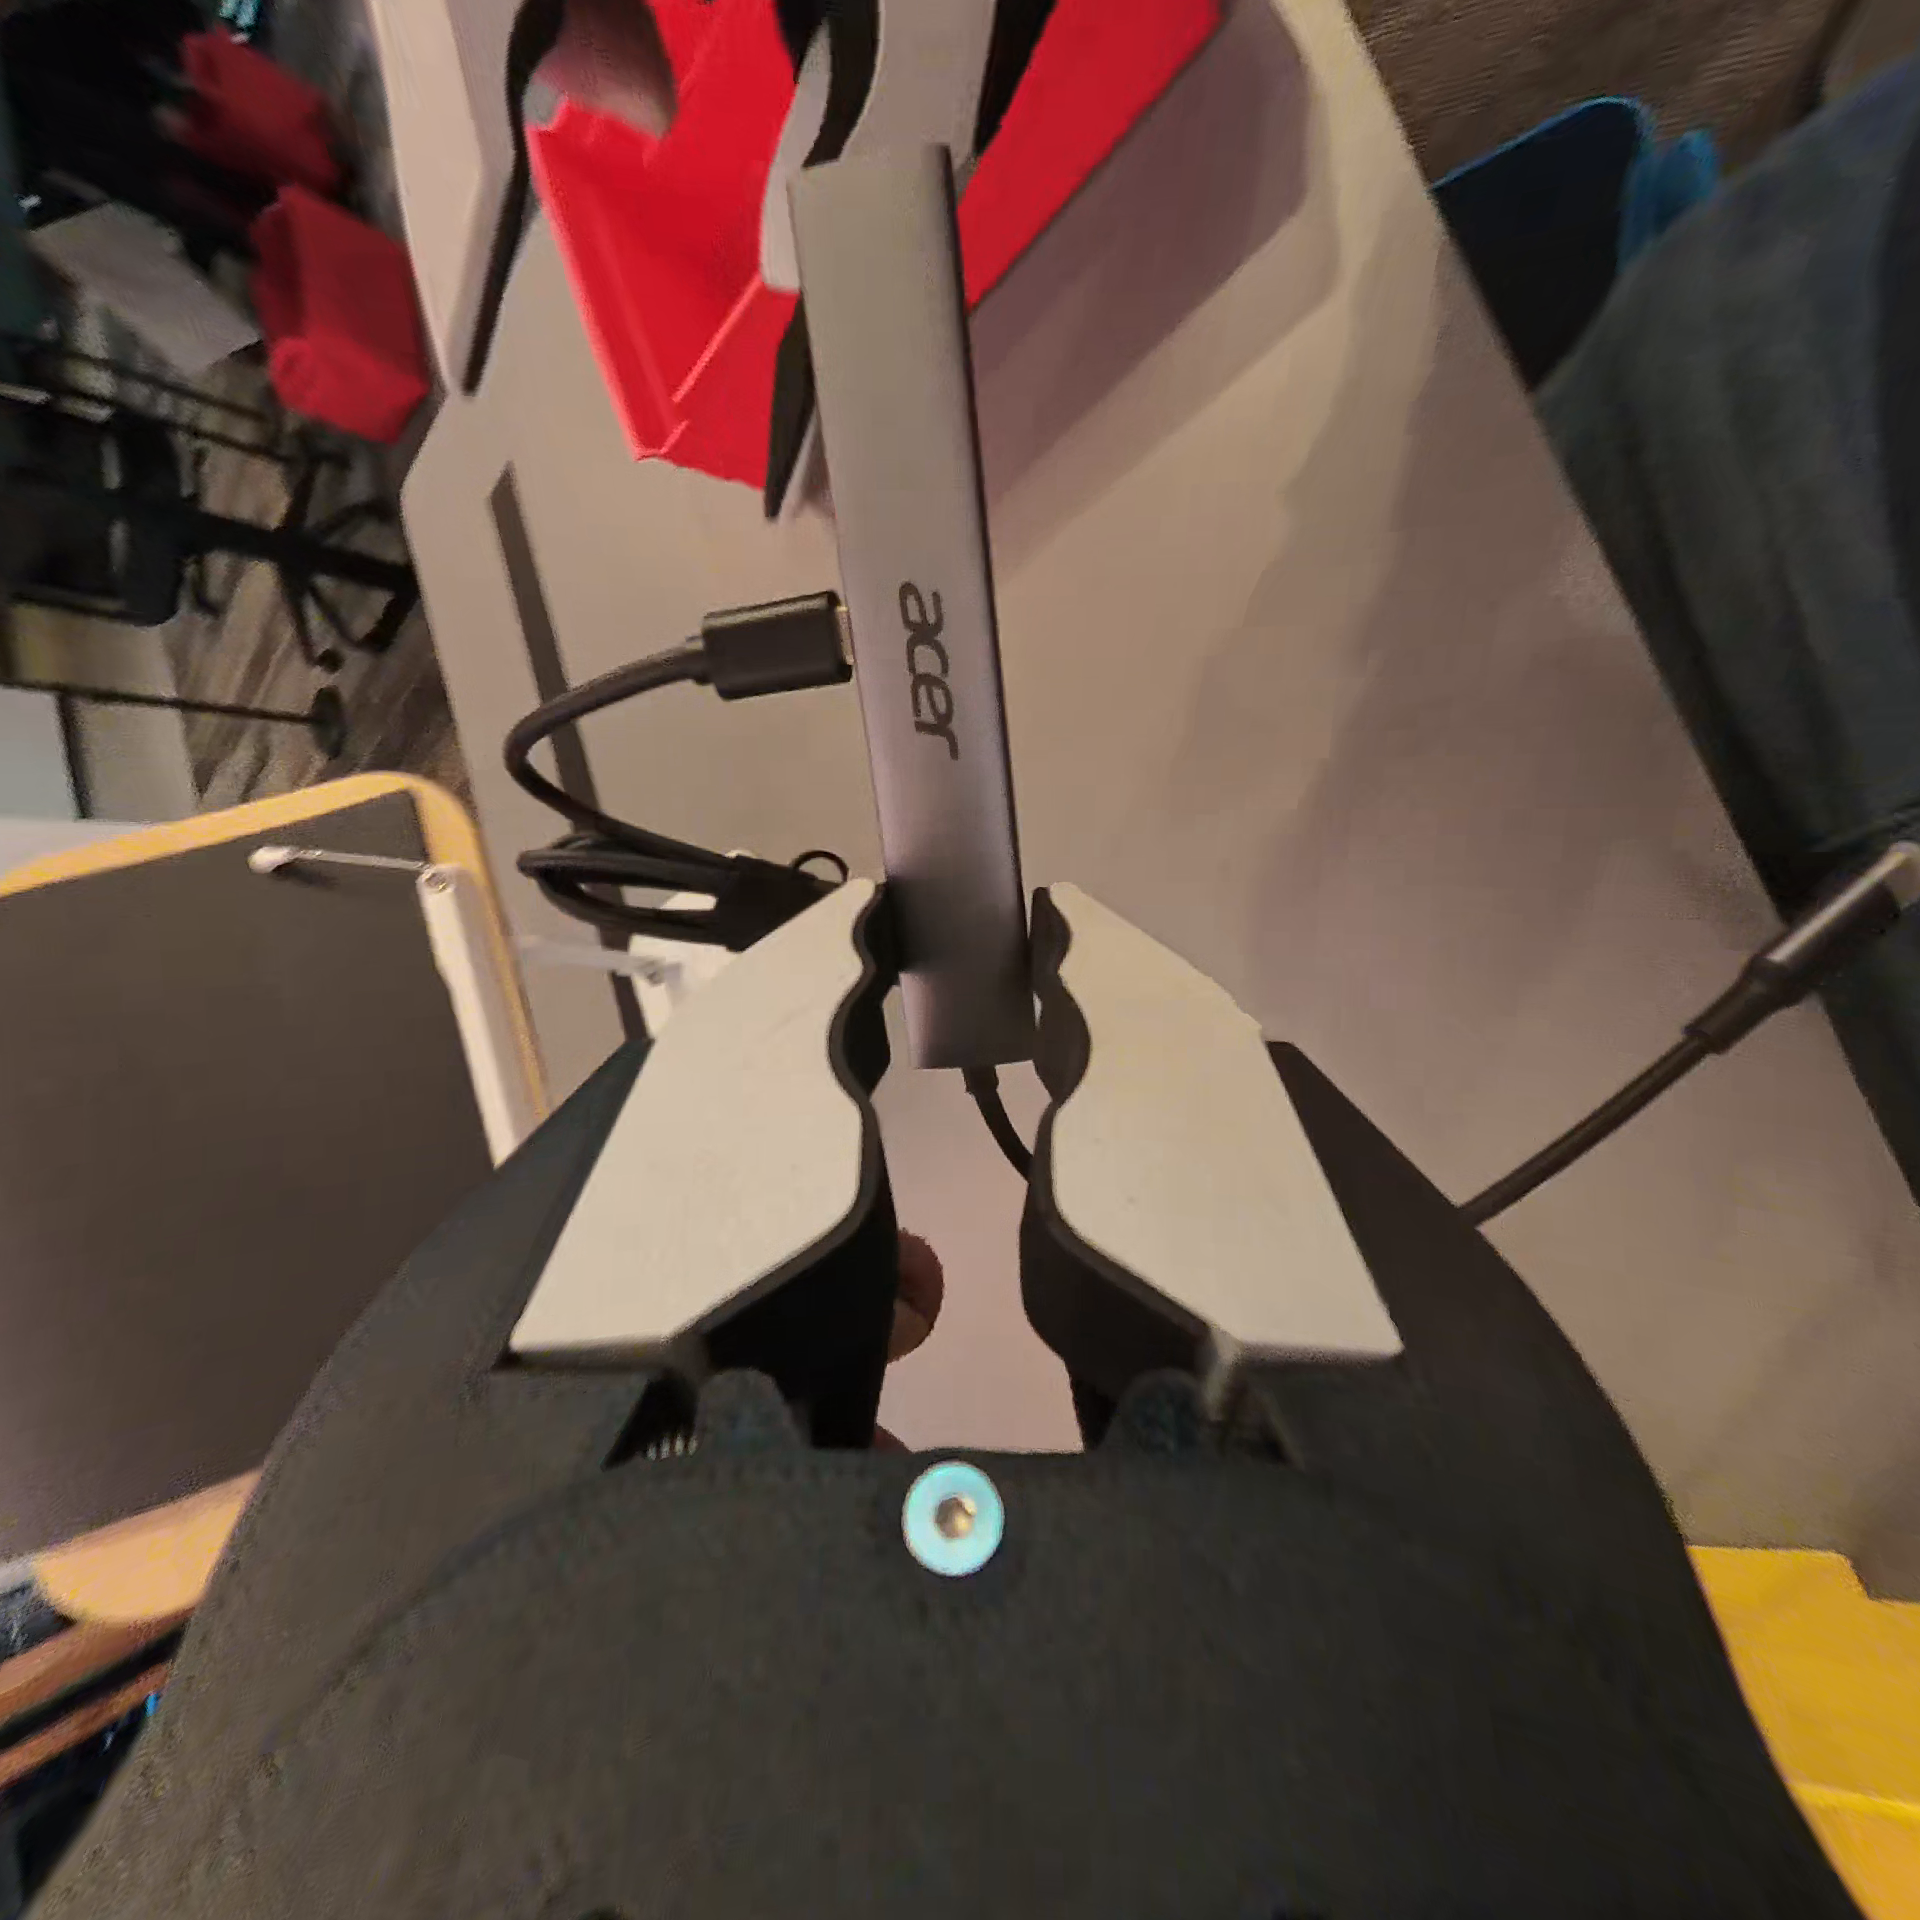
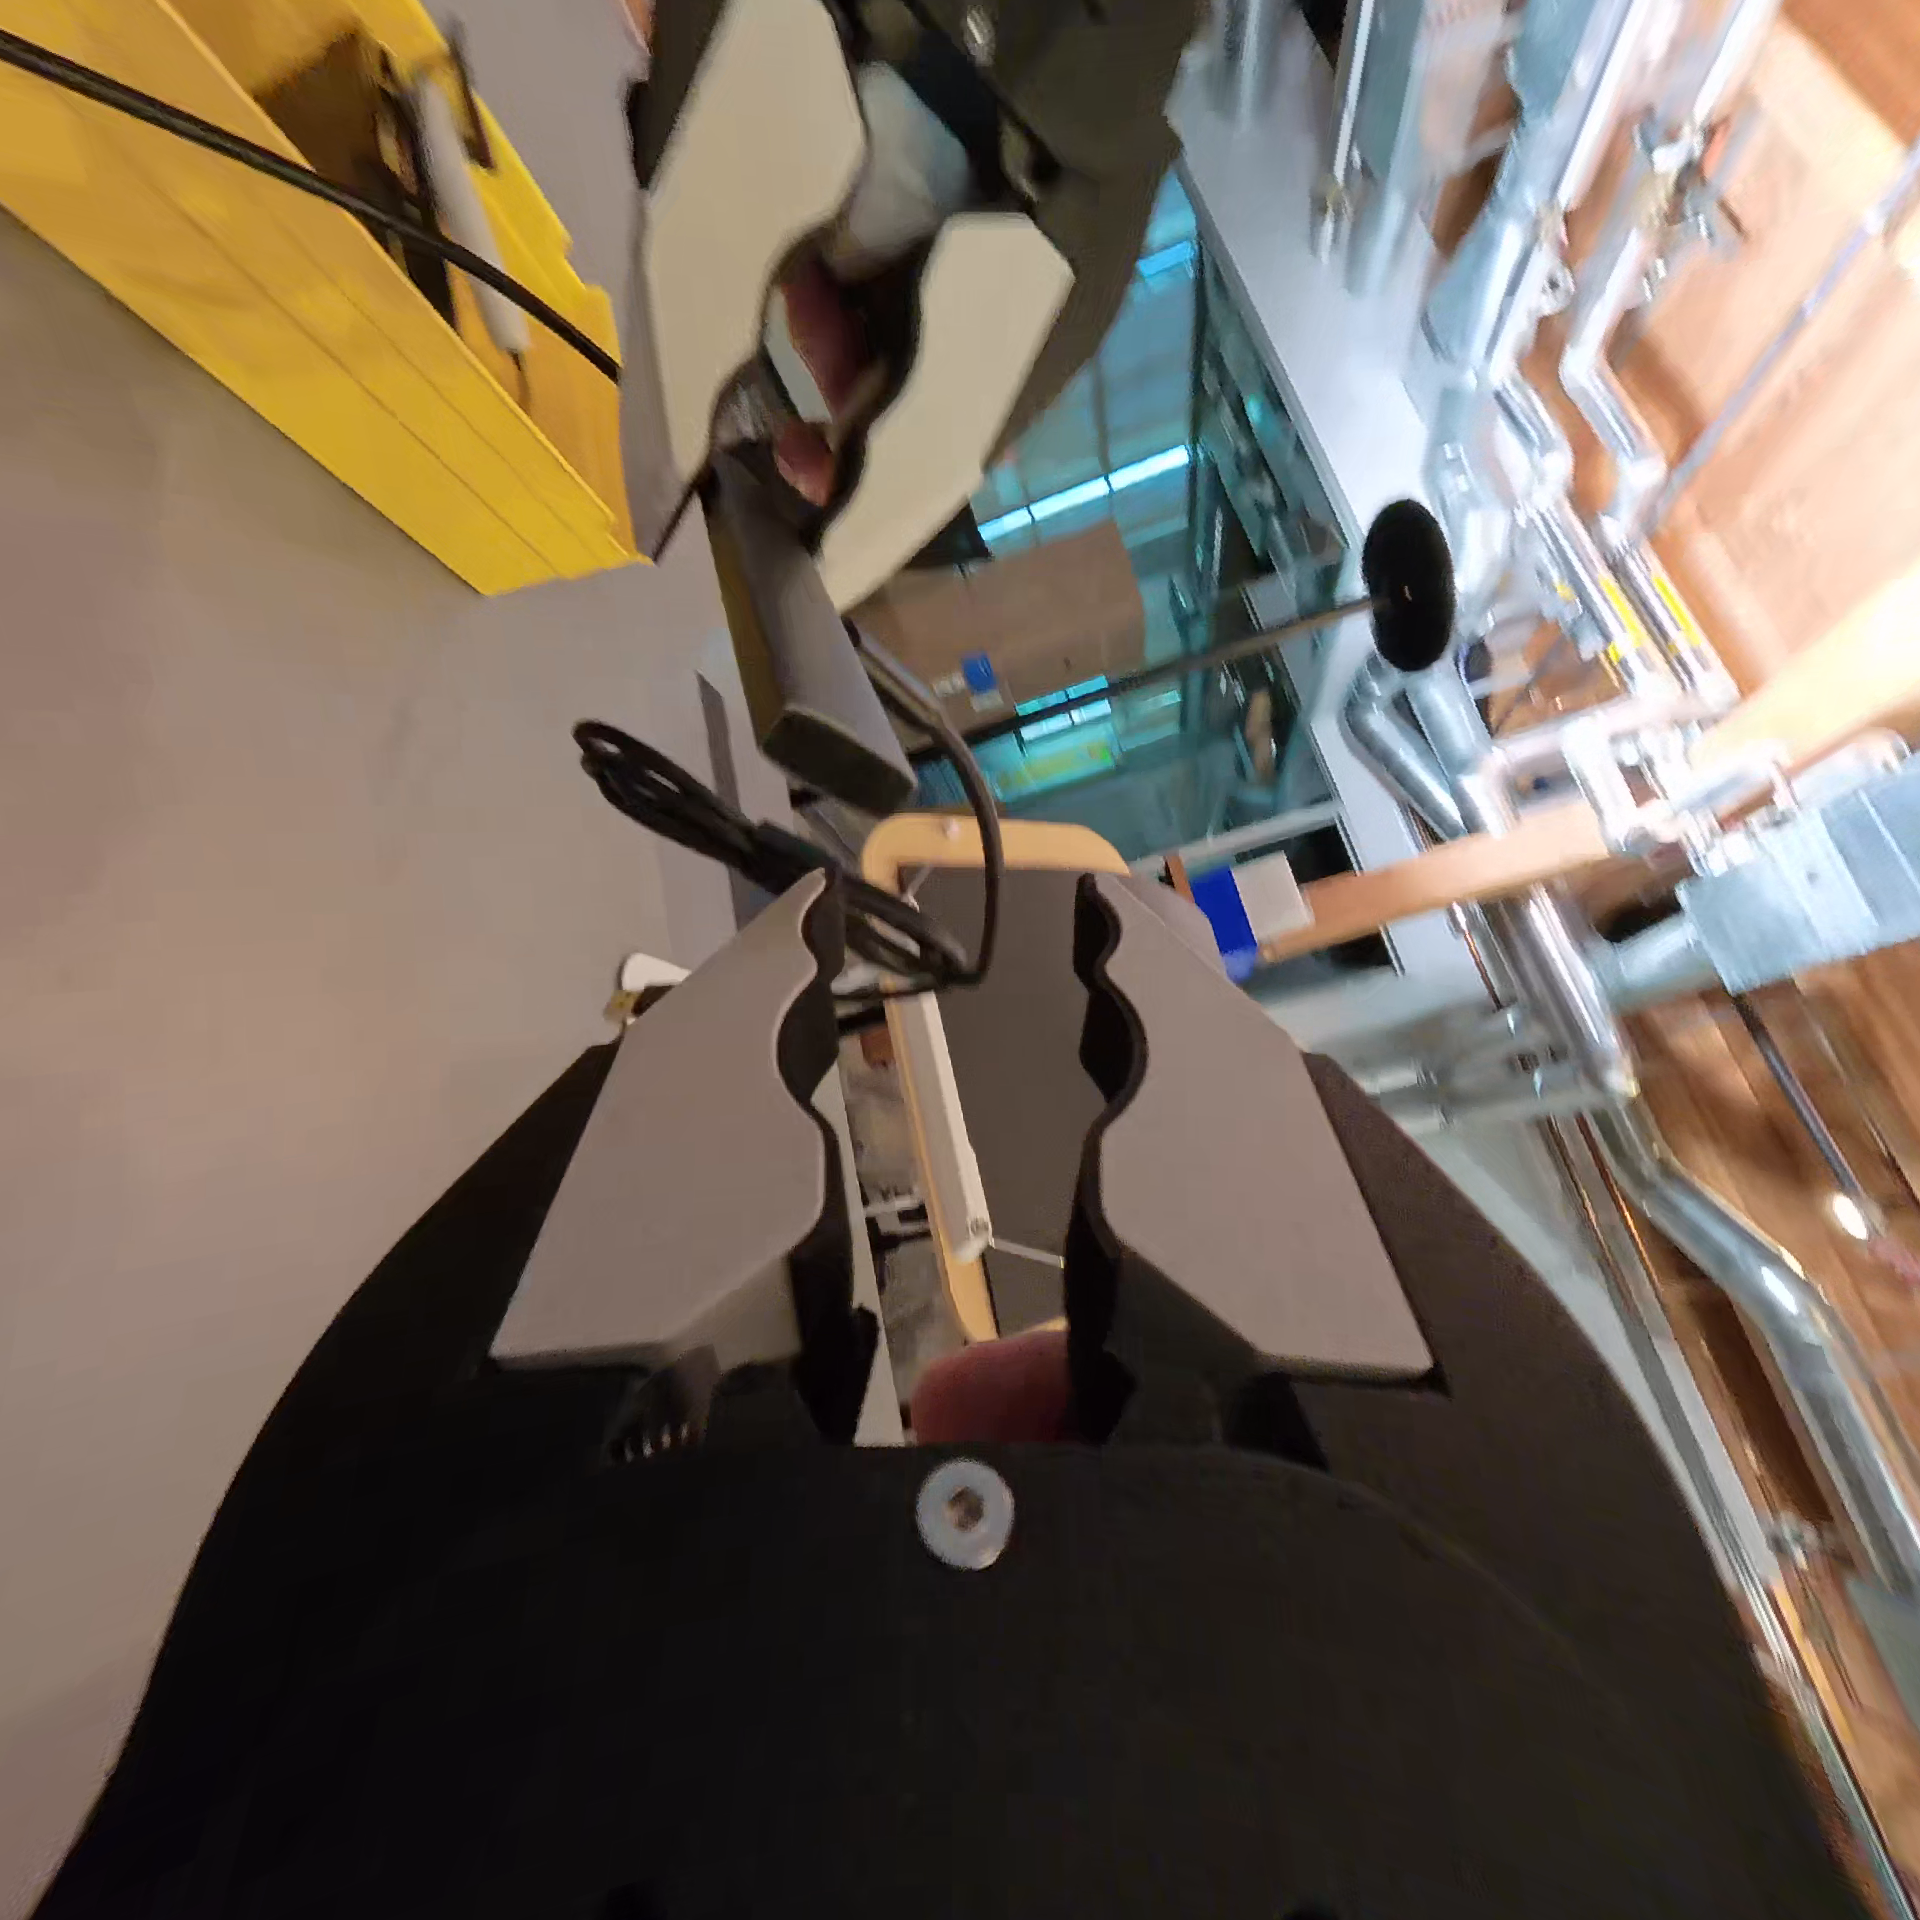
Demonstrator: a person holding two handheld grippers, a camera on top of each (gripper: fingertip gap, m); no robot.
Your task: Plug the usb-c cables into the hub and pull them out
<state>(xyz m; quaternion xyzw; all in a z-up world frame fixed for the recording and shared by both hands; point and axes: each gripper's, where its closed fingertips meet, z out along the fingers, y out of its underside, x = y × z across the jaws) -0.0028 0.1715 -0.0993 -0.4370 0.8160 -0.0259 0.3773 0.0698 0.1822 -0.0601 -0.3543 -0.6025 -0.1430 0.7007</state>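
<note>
— Above the bench (image 1: 1299, 623), near its long edge, we hold the hub (image 1: 935, 582) by its cabled end in the left gripper (image 1: 961, 940), jaws closed on its narrow sides. One usb-c cable (image 1: 774, 644) sits plugged into the hub's side port.

— And our right gripper (image 2: 951, 914)?

— Jaws apart, holding nothing (the cable's loose coil (image 2: 717, 821) lies on the bench just past its fingertips). The plug (image 2: 894, 686) is ahead of it, well apart.

— So which step?

— Pulling out, we judge. Next we need the right gripper to close on the plug's black housing and draw straight out from the port while the left holds firm.
</note>
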